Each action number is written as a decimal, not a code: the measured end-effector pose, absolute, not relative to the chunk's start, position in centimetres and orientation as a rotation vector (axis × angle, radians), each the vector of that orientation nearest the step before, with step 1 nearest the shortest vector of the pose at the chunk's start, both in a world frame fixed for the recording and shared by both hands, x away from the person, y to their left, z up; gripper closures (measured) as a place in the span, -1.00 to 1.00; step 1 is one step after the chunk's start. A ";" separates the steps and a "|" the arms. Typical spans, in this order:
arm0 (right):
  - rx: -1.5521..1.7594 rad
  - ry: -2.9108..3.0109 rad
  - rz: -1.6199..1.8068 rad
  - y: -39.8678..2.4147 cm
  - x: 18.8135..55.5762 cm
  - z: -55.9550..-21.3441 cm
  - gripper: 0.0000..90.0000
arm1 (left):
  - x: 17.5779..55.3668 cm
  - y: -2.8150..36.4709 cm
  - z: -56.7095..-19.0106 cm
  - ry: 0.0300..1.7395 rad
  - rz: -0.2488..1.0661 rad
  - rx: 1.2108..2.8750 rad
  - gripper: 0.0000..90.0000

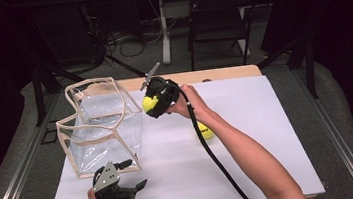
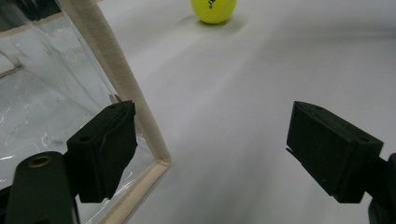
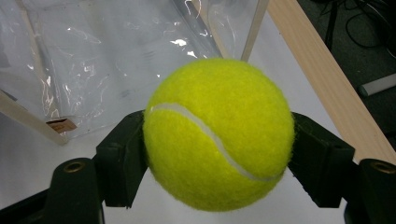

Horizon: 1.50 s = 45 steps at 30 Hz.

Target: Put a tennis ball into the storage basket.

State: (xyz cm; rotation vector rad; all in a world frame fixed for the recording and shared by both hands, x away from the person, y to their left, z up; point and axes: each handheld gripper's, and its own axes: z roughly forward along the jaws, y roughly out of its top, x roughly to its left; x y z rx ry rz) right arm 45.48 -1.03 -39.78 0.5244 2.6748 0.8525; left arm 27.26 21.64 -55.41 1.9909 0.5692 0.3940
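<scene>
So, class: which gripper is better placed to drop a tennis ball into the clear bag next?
Right. The right gripper already clamps a tennis ball beside the clear bag; the left gripper waits open at its near corner.

Bright overhead light, dark surroundings, perhaps slight softness, glare on plastic.

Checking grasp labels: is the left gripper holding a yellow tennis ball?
No: its black fingers stand wide apart over bare white table, beside the clear plastic bag.

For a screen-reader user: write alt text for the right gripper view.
The right gripper clamps a yellow tennis ball between its black jaws. Behind it stands a clear plastic bag on the white table.
</scene>
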 end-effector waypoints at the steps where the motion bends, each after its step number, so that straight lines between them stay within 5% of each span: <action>1: 0.526 2.673 0.855 -1.0 45.5 -39.7 -0.41 | 27.3 21.7 -55.4 0.570 0.394 1.991 -0.64; 45: 0.499 2.651 0.864 0.0 46.1 -36.4 -0.41 | 27.3 21.7 -55.4 0.566 0.391 1.983 -0.64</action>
